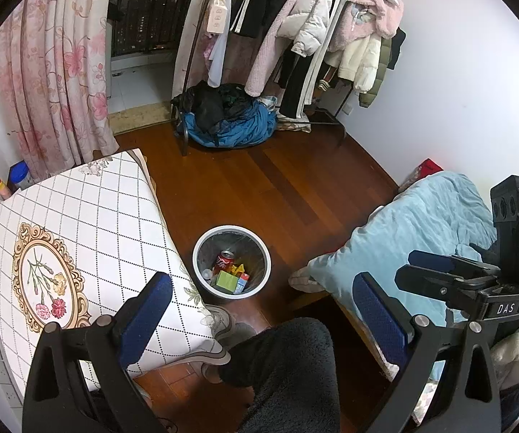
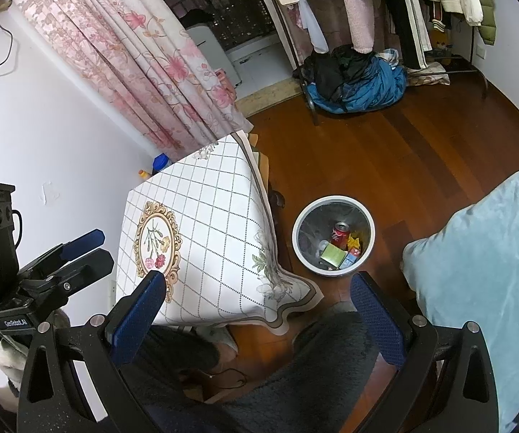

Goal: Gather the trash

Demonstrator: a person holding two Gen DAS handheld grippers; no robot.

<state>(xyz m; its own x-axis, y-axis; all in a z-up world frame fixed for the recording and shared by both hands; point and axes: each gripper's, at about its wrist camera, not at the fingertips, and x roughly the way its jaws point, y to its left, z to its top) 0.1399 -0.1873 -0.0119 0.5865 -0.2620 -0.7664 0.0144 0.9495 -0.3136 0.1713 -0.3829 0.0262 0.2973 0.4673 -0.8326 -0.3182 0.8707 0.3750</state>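
Note:
A white round trash bin stands on the wooden floor between the table and the bed. Inside lie a red cola can, a green carton, a yellow wrapper and a small blue carton. My left gripper hangs open above the floor just short of the bin, nothing between its blue pads. The right gripper is likewise open and empty, held above the table corner and bin. Each shows from the side in the other's view: the right, the left.
A table under a white checked cloth sits left of the bin, a bed with a light blue quilt right. A person's dark fleece leg and shoe are below. A clothes rack and blue clothes pile stand behind.

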